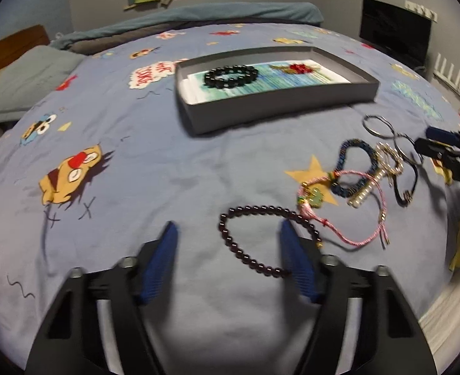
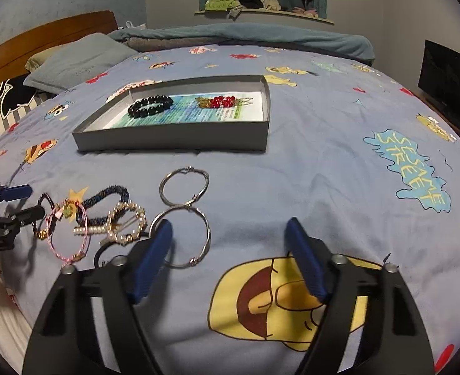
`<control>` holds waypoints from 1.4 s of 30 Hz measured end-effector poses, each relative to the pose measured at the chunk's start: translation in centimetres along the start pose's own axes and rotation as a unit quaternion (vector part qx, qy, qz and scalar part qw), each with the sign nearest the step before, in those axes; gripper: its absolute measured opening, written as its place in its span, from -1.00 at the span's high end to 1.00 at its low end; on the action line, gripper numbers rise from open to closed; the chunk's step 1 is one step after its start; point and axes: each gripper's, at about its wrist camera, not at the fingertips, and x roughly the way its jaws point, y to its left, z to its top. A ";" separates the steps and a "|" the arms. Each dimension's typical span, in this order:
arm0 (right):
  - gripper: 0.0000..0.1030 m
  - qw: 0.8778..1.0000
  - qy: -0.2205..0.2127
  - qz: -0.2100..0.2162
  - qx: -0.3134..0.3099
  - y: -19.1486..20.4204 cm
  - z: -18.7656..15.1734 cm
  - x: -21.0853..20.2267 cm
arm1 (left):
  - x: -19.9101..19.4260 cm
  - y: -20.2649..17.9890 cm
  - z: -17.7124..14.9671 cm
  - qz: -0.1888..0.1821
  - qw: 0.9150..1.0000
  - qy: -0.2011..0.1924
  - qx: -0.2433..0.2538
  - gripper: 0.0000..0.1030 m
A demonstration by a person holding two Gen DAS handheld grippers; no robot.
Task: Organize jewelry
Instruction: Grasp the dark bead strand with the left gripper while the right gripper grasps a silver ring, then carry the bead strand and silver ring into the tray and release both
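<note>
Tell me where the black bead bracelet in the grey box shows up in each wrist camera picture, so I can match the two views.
Left wrist view: the black bead bracelet lies upper centre, in the left part of the grey box.
Right wrist view: the same bracelet lies upper left of centre, again in the box's left part.
Shared landmark: the red bead piece lies to its right in both views.

A cartoon-print bed [image 2: 323, 162] carries a grey box [image 2: 173, 140] and loose bracelets [image 2: 111, 218].
</note>
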 end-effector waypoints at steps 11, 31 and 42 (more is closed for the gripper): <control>0.42 0.999 0.023 0.013 -0.034 1.4 -0.9 0.7 | 1.2 -1.3 0.2 -0.002 0.999 0.010 0.035 0.53; 0.91 0.999 -0.024 0.034 -0.020 1.3 -0.2 -1.1 | -1.3 0.6 0.9 -0.021 0.999 -0.049 -0.009 0.88; 0.91 0.998 -0.060 0.024 -0.025 1.2 0.3 -2.4 | -2.6 0.4 1.3 -0.011 0.997 -0.083 -0.003 0.88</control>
